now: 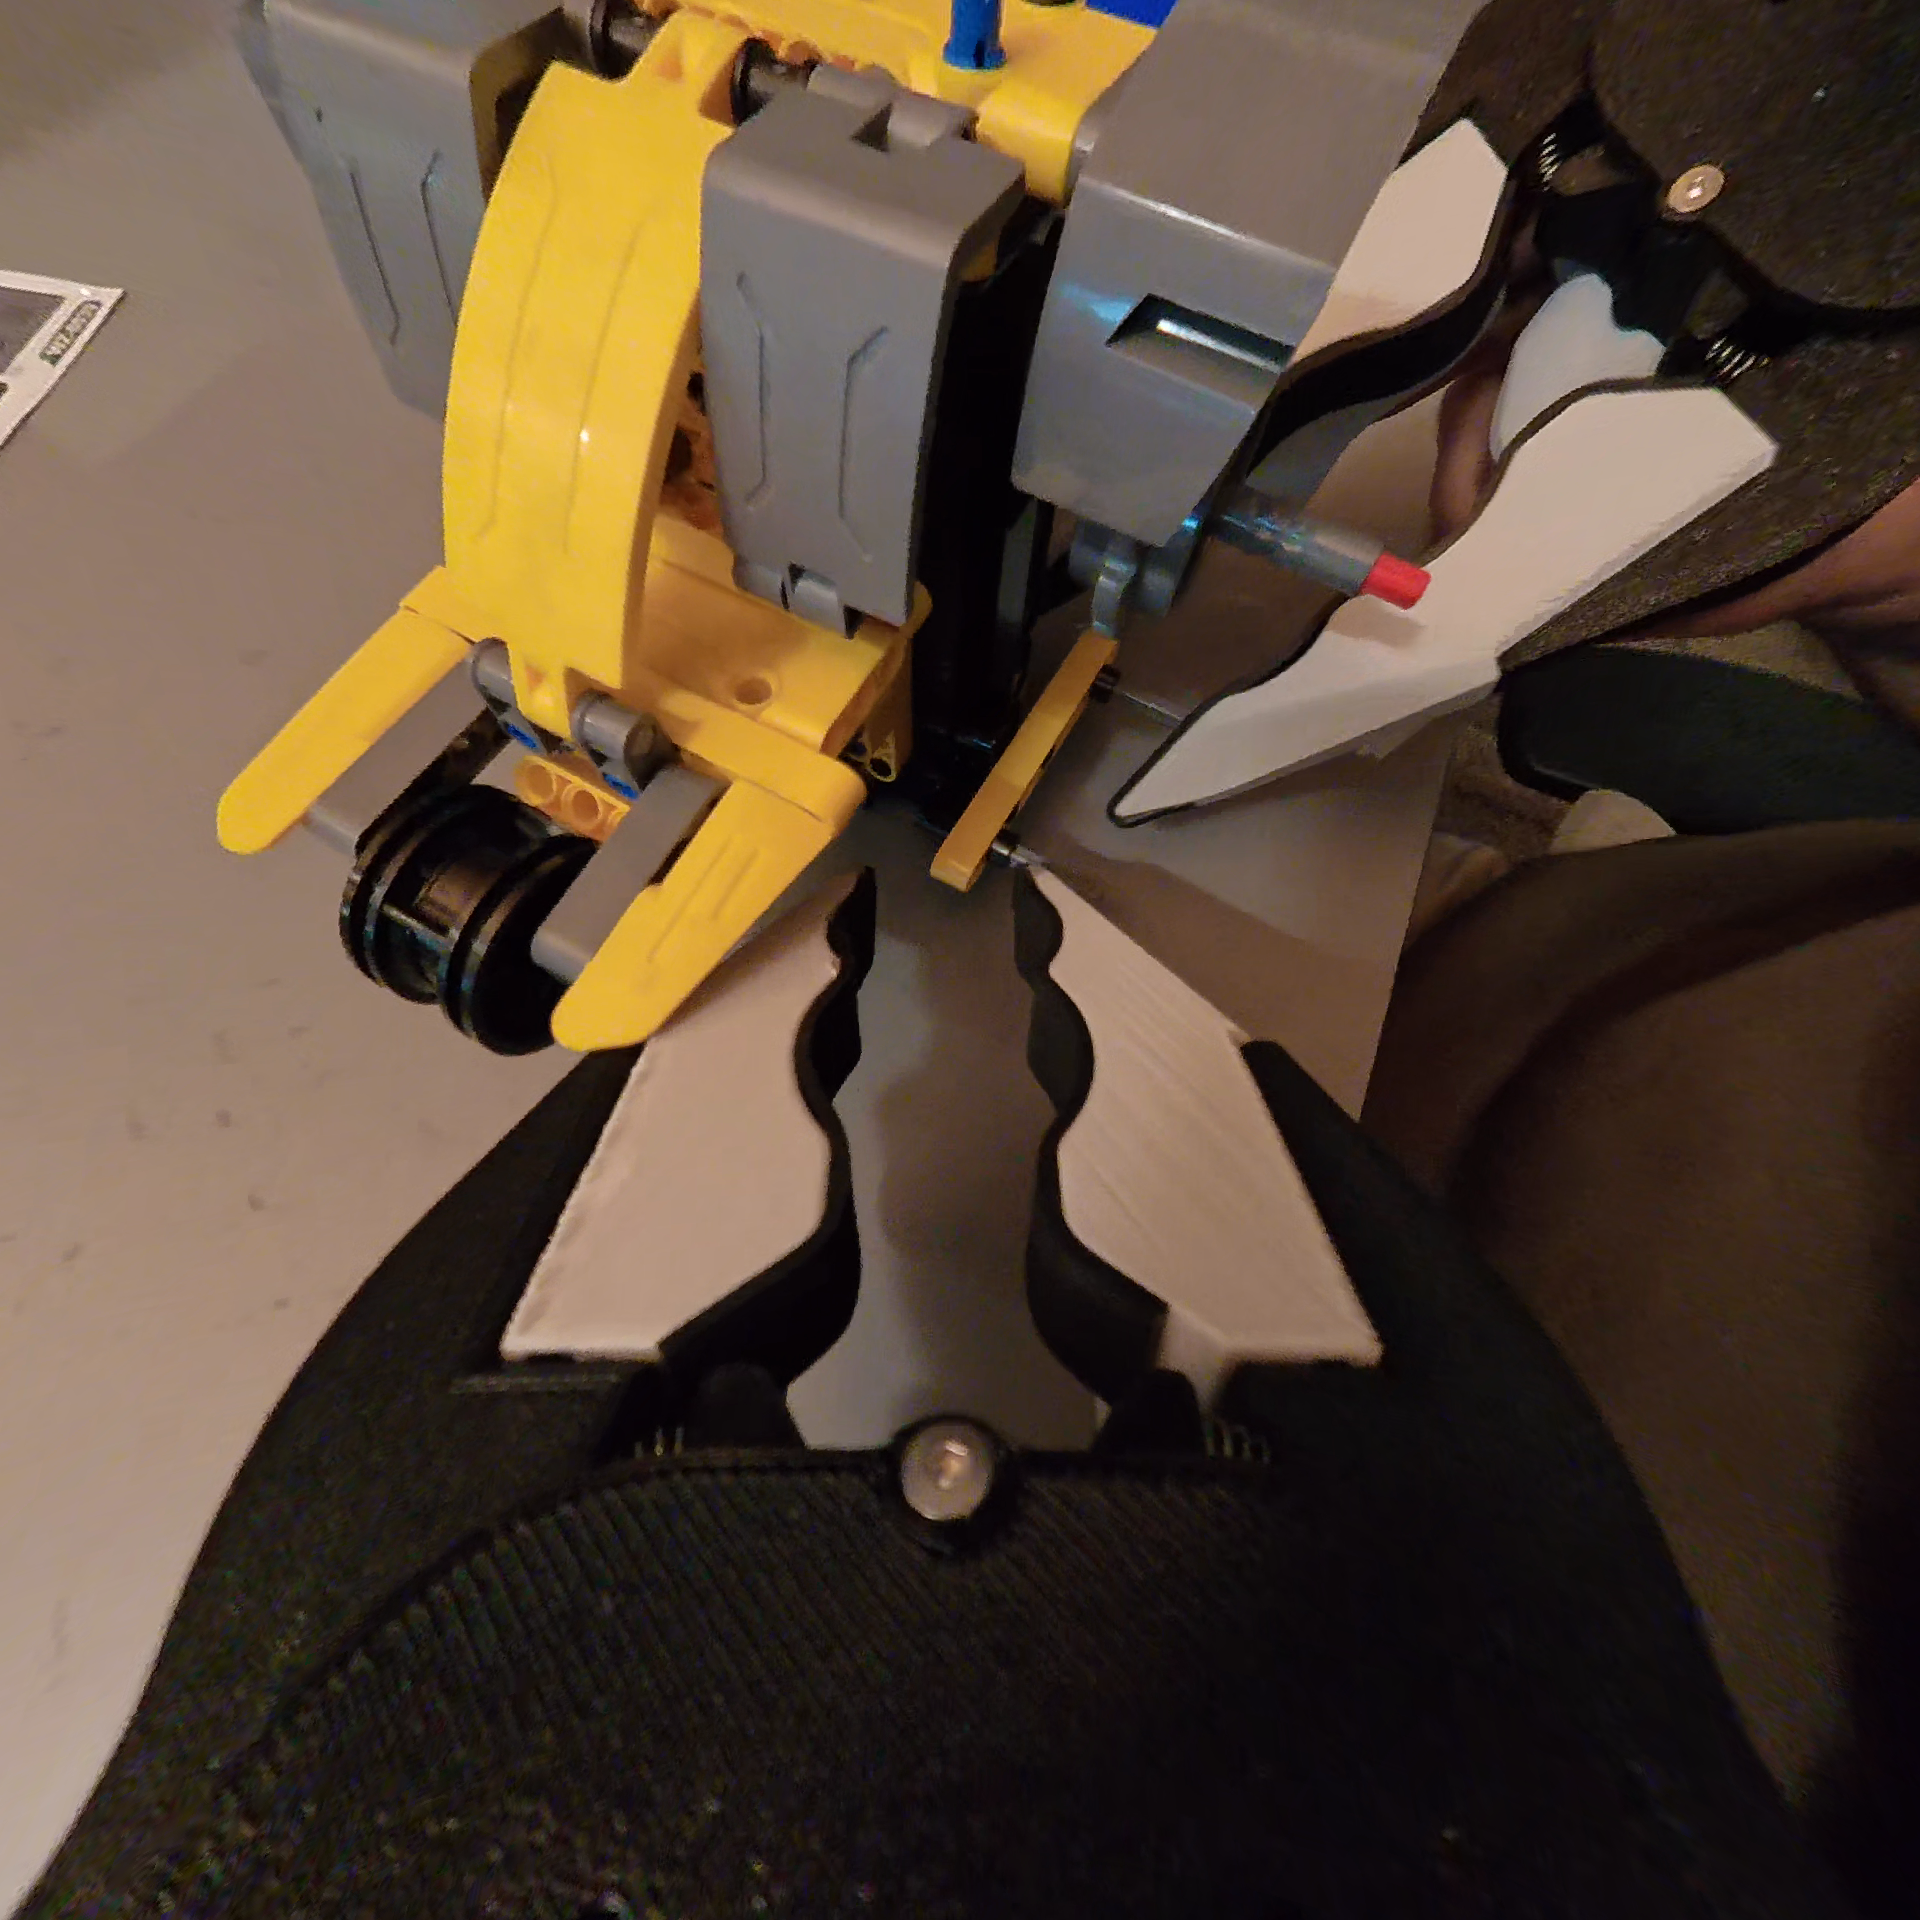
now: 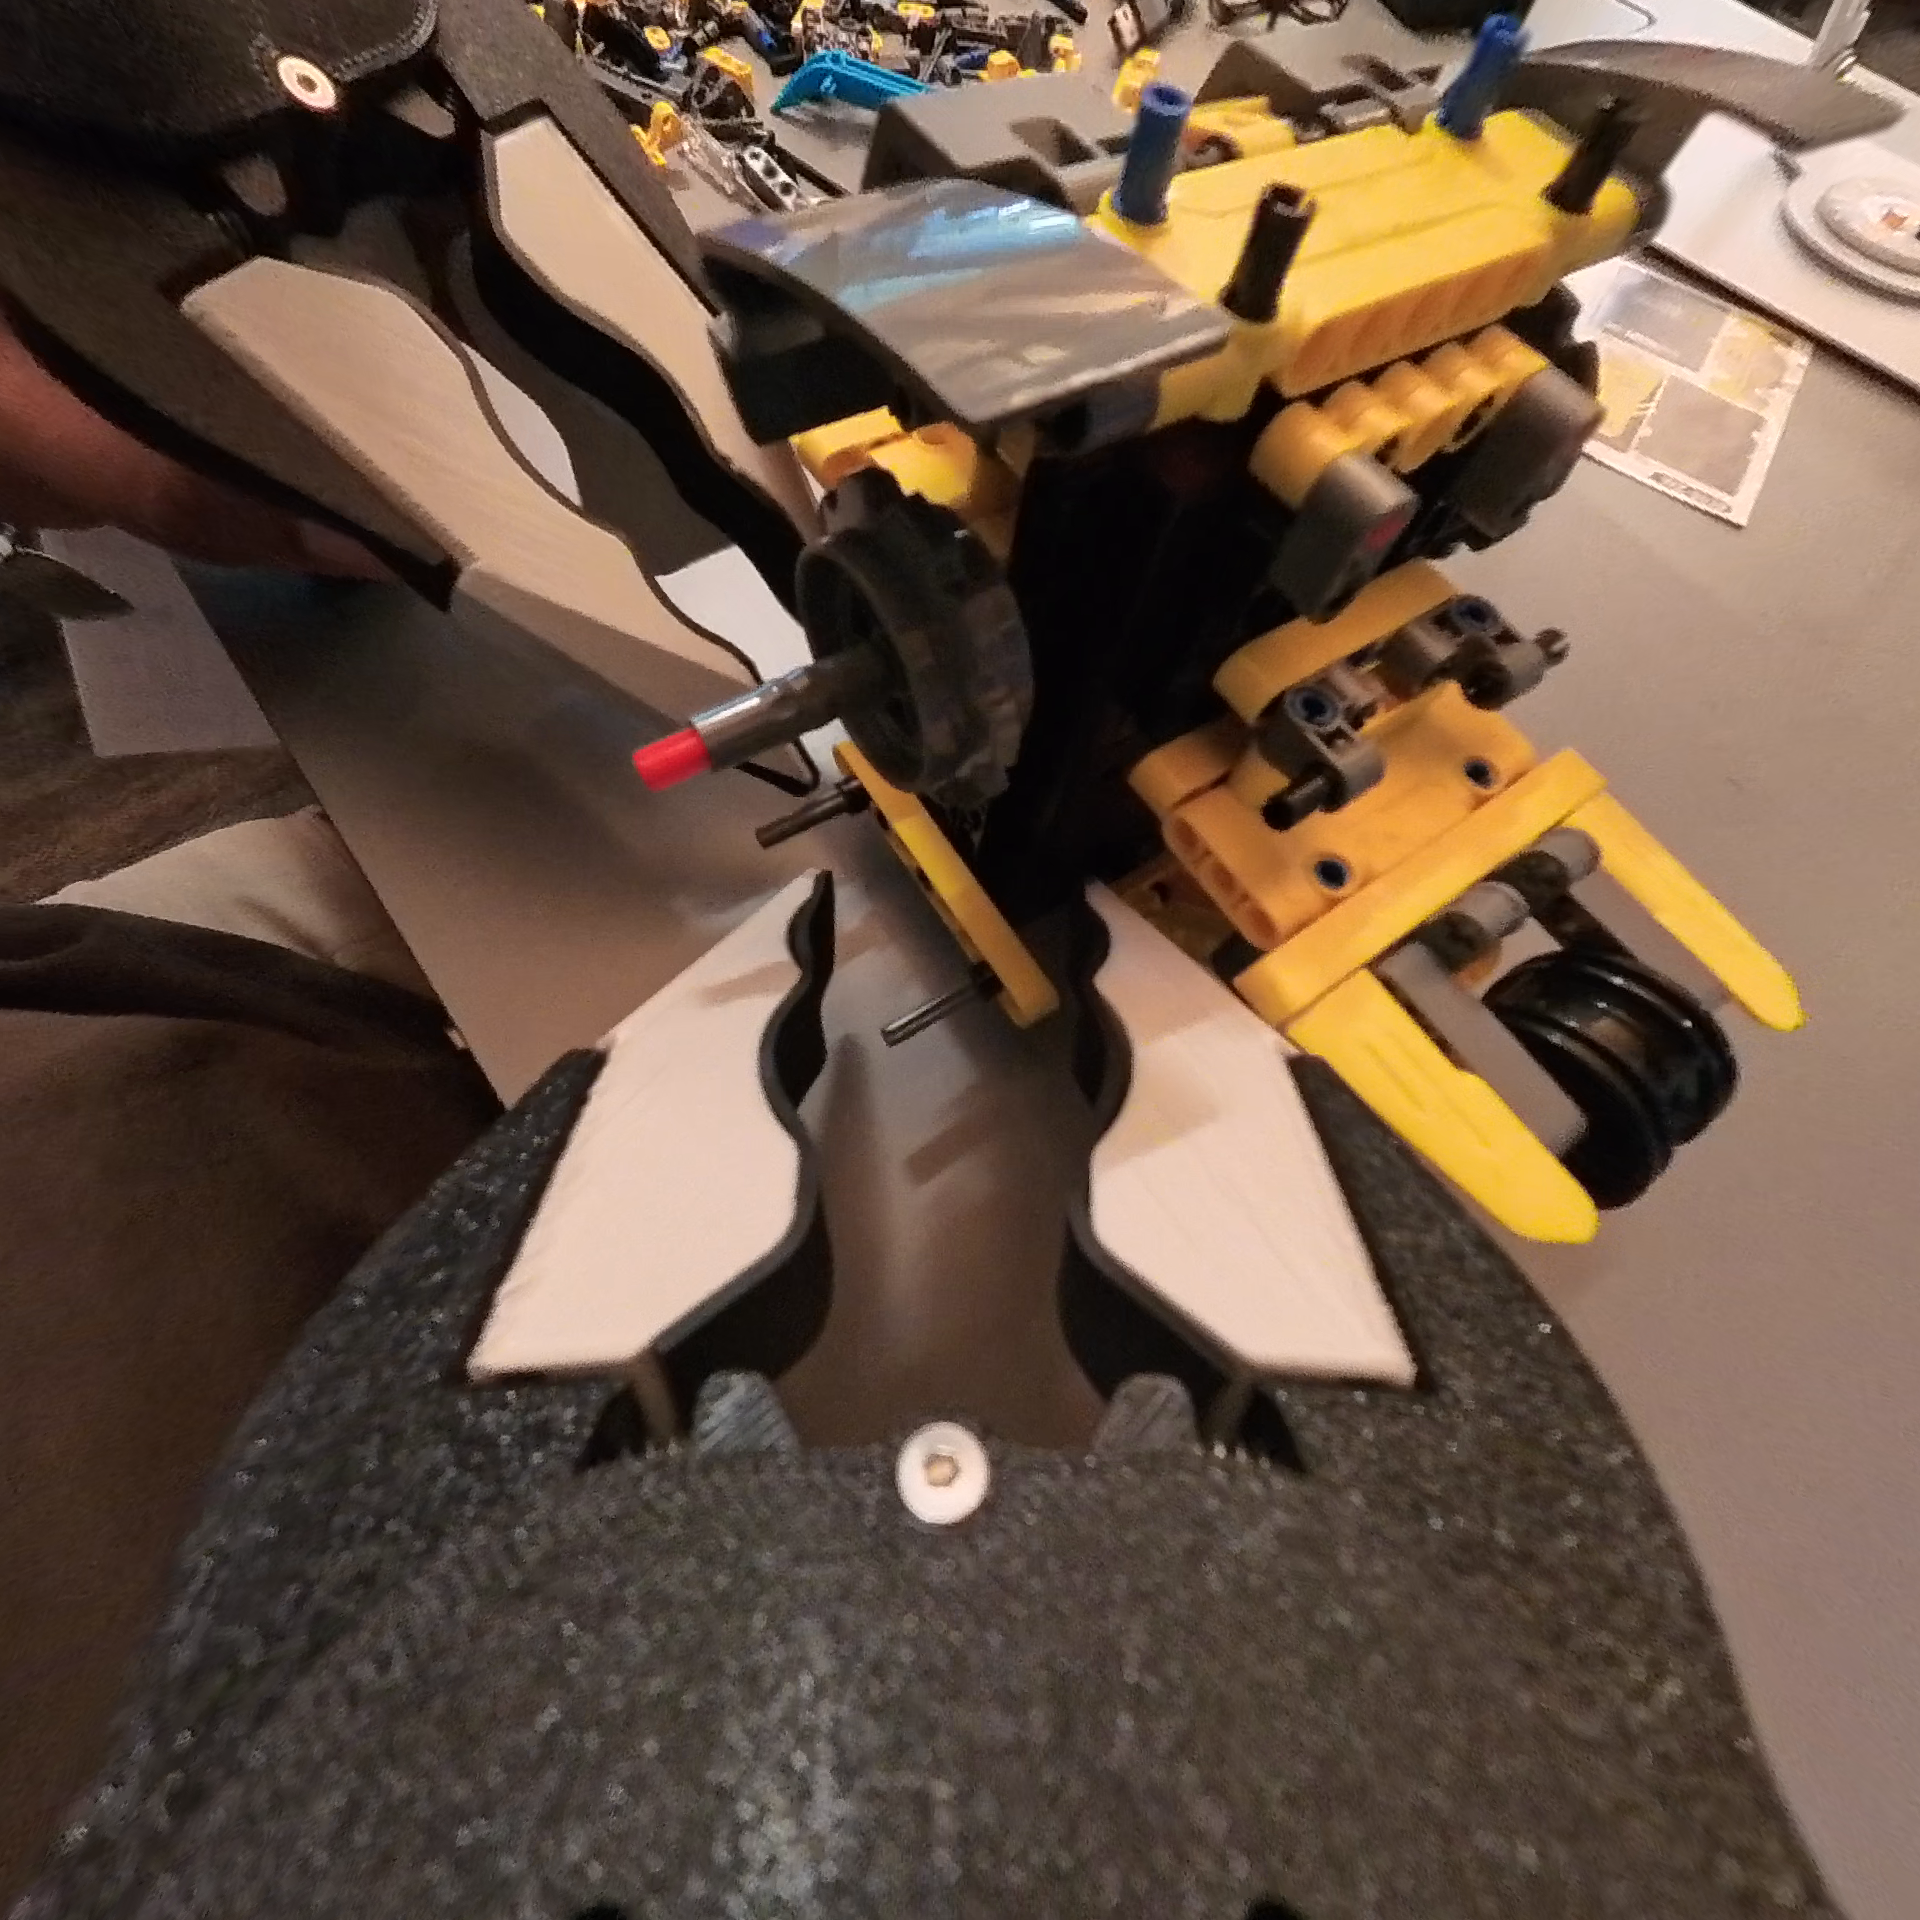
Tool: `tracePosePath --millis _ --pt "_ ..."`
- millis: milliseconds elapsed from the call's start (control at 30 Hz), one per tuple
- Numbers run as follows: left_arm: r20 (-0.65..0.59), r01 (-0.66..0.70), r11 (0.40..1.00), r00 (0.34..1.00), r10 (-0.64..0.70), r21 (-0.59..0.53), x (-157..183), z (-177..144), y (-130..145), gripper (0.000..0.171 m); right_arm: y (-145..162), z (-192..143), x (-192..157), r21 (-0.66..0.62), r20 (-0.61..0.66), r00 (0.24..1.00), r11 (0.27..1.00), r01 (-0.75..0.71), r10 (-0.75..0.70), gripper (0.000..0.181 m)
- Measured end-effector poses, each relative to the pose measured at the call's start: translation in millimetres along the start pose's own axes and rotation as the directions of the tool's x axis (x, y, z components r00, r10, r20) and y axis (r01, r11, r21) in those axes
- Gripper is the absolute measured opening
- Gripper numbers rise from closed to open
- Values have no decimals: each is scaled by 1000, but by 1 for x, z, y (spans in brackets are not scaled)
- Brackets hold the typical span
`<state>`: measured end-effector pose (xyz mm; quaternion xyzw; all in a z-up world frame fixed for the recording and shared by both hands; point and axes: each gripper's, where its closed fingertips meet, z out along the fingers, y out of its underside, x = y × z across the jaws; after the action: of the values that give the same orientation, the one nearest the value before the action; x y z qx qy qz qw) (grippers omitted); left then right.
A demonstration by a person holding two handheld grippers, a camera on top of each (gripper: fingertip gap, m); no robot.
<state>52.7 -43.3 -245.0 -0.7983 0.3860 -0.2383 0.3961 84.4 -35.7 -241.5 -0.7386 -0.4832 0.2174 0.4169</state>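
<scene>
A yellow, grey and black brick-built vehicle (image 1: 582, 364) sits tilted on the grey table (image 1: 156, 831), its black front roller (image 1: 457, 914) between two yellow prongs. My left gripper (image 1: 940, 894) is closed from below on the model's black underside beside a thin yellow beam (image 1: 1013, 769). My right gripper (image 2: 961, 904) is open, its fingertips either side of that yellow beam (image 2: 966, 925). In the left wrist view its white fingers (image 1: 1351, 675) stand wide apart around a red-tipped axle (image 1: 1392, 582). That axle (image 2: 670, 758) sticks out from a black wheel (image 2: 904, 665).
A pile of loose building parts (image 2: 831, 62) lies at the back of the table. A printed sheet (image 2: 1683, 384) and a white plate (image 2: 1860, 218) lie at the back right. Another sheet (image 1: 42, 343) lies at the left. A hand (image 2: 156, 499) holds the left gripper.
</scene>
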Motion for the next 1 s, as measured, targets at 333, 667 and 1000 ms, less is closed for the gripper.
tracePosePath --millis 333,667,1000 --pt "-9 -31 999 999 31 -10 5 6 -2 15 7 6 3 -60 -42 999 998 26 -29 31" --pt "54 -84 996 995 85 -23 1 9 -2 7 10 6 9 -73 -47 999 997 7 -10 19" --pt "33 -99 995 994 100 -25 4 10 -2 14 10 6 11 -74 -40 999 997 -4 1 19"
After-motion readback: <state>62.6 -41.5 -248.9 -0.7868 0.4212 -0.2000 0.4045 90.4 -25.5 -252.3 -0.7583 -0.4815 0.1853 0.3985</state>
